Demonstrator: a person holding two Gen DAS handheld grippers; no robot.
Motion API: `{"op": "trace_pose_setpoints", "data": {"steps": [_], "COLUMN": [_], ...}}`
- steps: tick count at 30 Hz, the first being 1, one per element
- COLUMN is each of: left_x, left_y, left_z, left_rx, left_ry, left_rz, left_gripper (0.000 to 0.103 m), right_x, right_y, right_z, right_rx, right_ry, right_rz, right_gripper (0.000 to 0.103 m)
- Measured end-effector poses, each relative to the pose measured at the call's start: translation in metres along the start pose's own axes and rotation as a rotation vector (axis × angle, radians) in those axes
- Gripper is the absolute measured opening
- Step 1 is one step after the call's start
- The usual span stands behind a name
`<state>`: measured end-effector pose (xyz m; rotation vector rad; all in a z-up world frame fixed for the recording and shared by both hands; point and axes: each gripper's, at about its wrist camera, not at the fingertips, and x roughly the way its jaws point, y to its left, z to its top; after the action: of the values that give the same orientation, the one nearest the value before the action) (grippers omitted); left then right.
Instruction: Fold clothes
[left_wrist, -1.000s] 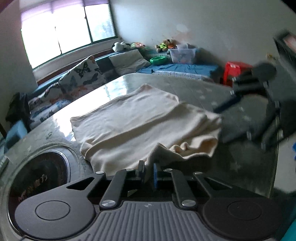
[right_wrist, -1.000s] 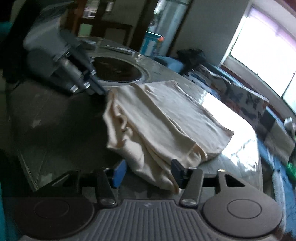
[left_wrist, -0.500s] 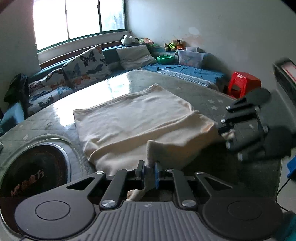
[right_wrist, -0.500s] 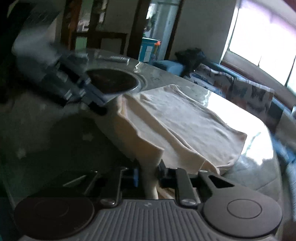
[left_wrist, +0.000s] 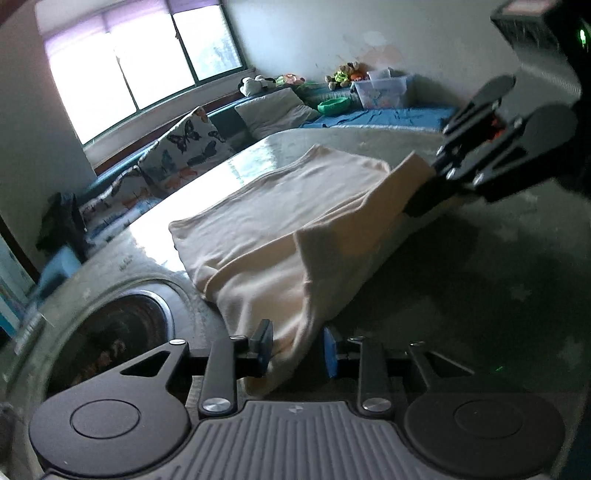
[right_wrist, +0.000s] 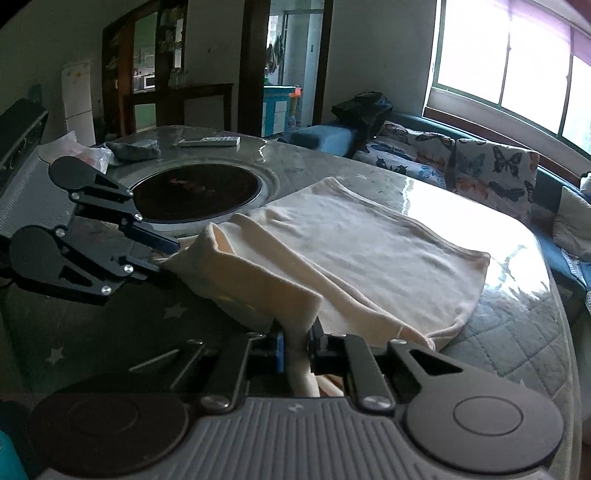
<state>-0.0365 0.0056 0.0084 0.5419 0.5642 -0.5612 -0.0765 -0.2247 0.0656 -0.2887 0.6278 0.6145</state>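
**Both grippers lifting the near edge of the cream garment**

The cream garment (left_wrist: 280, 221) is lying across the quilted table (left_wrist: 517, 280), its far part flat on the surface while the near edge is being held up off it at two corners.

The left gripper (left_wrist: 297, 345) is reaching in at the near left corner. A bunch of the fabric is hanging between its fingers (left_wrist: 263, 341), but the jaws have just been opening — a gap is showing between the blue pad on one side and the cloth, so the grip is looking loose rather than clamped. In the right wrist view the same gripper (right_wrist: 166, 254) is pointing at the folded corner, with the cloth sitting between its tips.

The right gripper (right_wrist: 295, 345) is pinching the other near corner. Its jaws have just been closing, and the fingers (right_wrist: 277, 349) are pressing on a narrow fold of the garment (right_wrist: 369, 251) that is running down between them. From the left wrist view, this gripper (left_wrist: 424, 192) is holding its corner raised, the cloth standing up in a stiff flap beneath it.

Between the two grippers the lifted edge is sagging a little — forming a soft ridge above the table. A dark round inset (right_wrist: 199, 192) is sitting in the tabletop just beyond the garment's left side, and butterfly-print cushions (right_wrist: 495, 173) are lining the bench under the window.
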Motion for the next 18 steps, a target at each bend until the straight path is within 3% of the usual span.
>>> {"op": "trace_pose_setpoints", "data": {"steps": [2,4,11,18], "left_x": [-0.002,-0.007,-0.037,-0.097], "left_y": [0.0,0.001,-0.002,-0.017], "left_z": [-0.001,-0.001,0.003,-0.002], "left_rx": [0.014,0.016,-0.006,-0.046], "left_ry": [-0.004,-0.019,-0.048,-0.049], "left_rz": [-0.007,-0.017,-0.067,-0.161], "left_gripper": [0.009,0.006,0.005,0.005], "right_x": [-0.002,-0.004,-0.036,-0.097], "right_y": [0.002,0.004,0.018,0.045], "right_z": [-0.002,-0.004,-0.005,-0.013], "right_rx": [0.002,0.0,-0.024,-0.049], "right_ry": [-0.007,-0.012,-0.046,-0.022], "right_rz": [-0.003,-0.004,-0.004,0.074], "right_gripper": [0.01,0.009,0.009,0.009]}}
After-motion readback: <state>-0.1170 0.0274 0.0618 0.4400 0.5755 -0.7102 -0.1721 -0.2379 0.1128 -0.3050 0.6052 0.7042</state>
